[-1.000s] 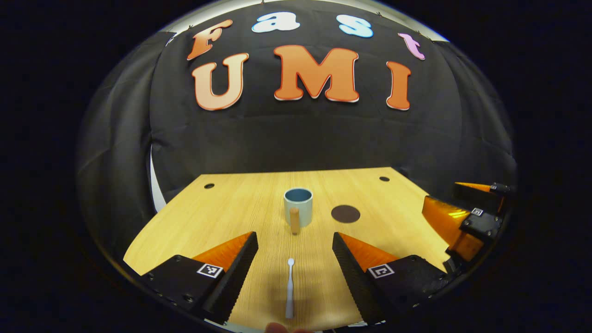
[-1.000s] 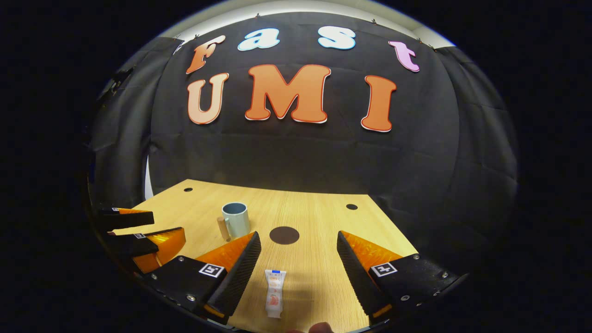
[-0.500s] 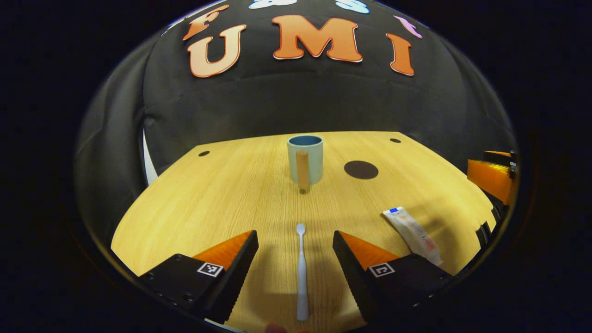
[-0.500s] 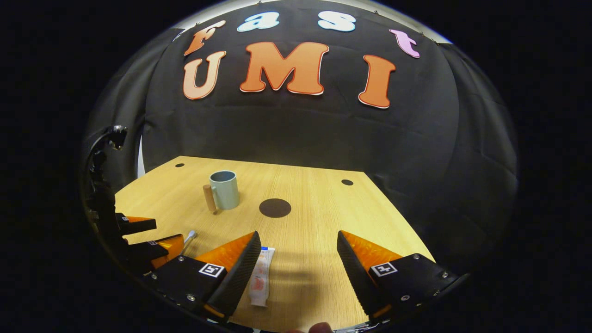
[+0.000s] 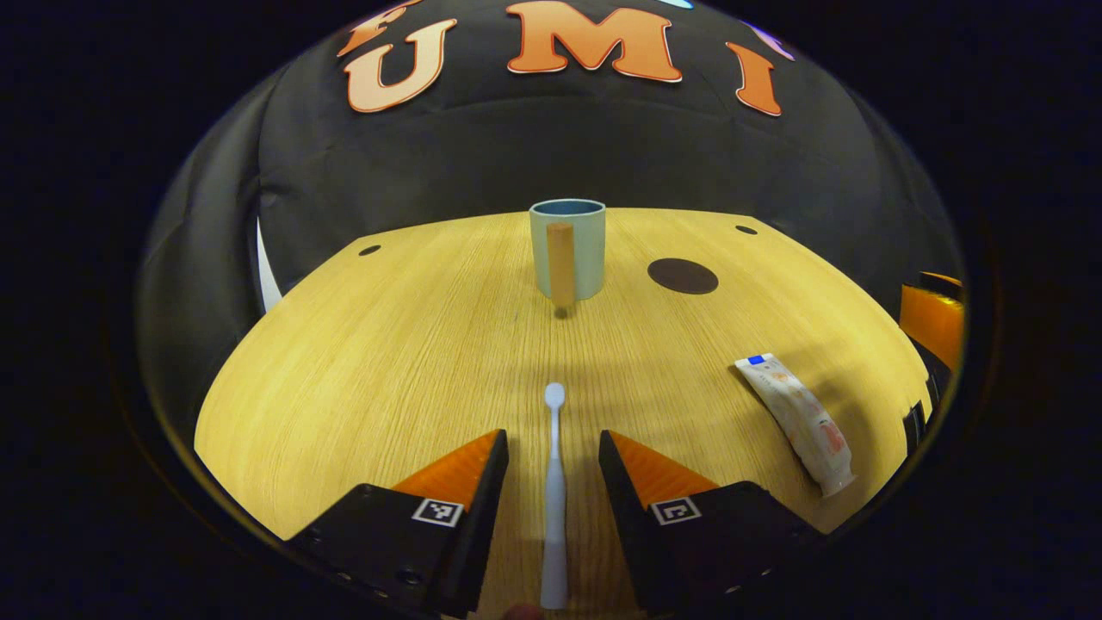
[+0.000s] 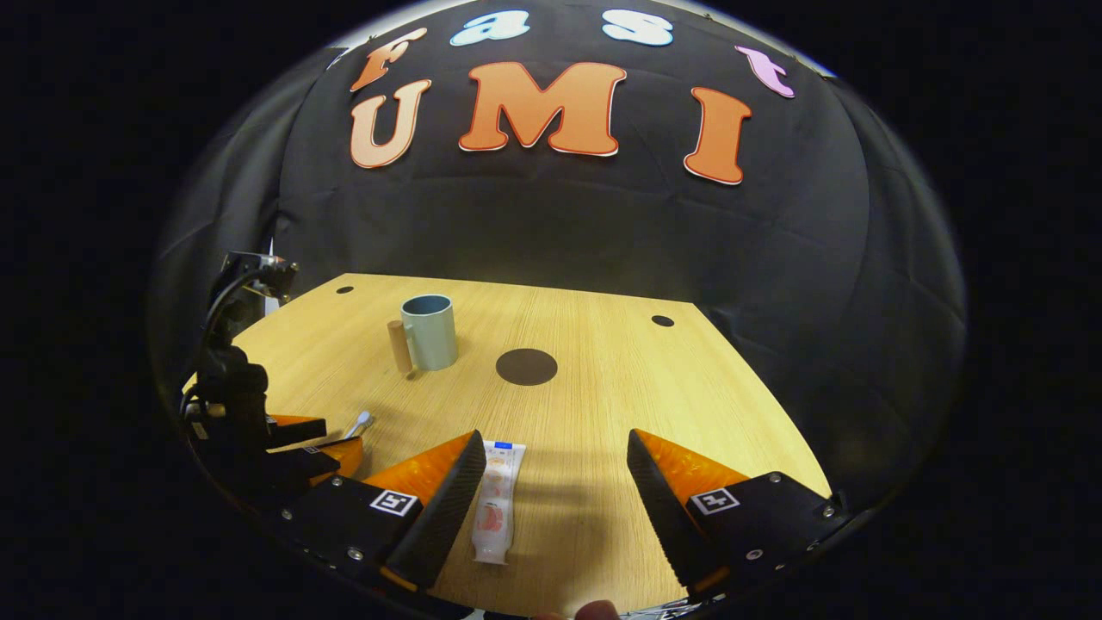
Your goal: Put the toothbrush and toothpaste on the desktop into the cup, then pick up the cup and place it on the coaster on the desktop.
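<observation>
1. Left gripper view: the left gripper sits low over the worktop with its jaws apart but narrow, one on each side of the white toothbrush. The handle runs straight down the gap, so a plain closing should catch it squarely. Neither finger seems to press on it yet.
2. Beyond the brush head, the pale blue cup stands upright in line with the toothbrush, its wooden handle turned toward the camera. That leaves the open mouth free for dropping things in from above.
3. Just to the cup's right lies the dark round coaster, bare and near enough for a short carry later.
4. The toothpaste tube lies flat, well apart from the toothbrush.
5. Right gripper view: the right gripper hangs with jaws wide apart and nothing between them. The toothpaste tube rests just beside its left finger, off-centre, so I judge it needs a sideways shift before closing.
</observation>
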The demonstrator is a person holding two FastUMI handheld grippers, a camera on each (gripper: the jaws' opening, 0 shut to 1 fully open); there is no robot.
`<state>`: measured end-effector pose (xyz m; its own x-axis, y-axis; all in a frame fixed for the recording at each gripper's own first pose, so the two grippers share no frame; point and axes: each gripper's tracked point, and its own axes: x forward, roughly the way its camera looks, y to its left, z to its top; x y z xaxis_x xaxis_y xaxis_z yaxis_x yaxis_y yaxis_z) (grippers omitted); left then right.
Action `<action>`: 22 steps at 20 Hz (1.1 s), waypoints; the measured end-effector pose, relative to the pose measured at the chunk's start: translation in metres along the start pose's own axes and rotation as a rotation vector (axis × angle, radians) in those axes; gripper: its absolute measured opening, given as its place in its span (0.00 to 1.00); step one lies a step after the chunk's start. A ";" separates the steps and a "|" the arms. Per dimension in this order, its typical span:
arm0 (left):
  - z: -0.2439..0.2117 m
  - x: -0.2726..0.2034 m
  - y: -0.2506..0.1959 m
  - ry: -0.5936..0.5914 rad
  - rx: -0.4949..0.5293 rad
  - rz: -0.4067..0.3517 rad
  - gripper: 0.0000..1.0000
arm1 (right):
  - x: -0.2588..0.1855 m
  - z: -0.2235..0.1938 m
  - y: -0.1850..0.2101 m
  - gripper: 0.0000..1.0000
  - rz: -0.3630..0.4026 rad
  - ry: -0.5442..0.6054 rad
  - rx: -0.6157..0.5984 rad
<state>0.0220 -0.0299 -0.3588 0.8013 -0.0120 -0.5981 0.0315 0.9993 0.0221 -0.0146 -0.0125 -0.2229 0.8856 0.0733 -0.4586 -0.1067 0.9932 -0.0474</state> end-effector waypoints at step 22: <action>0.004 0.003 0.007 0.062 -0.046 -0.023 0.01 | 0.020 -0.019 0.027 0.99 0.071 0.067 -0.011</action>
<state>0.0273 -0.0235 -0.3570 0.7620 -0.0337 -0.6467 0.0206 0.9994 -0.0277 -0.0083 0.0136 -0.2504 0.8435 0.1368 -0.5194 -0.1736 0.9846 -0.0226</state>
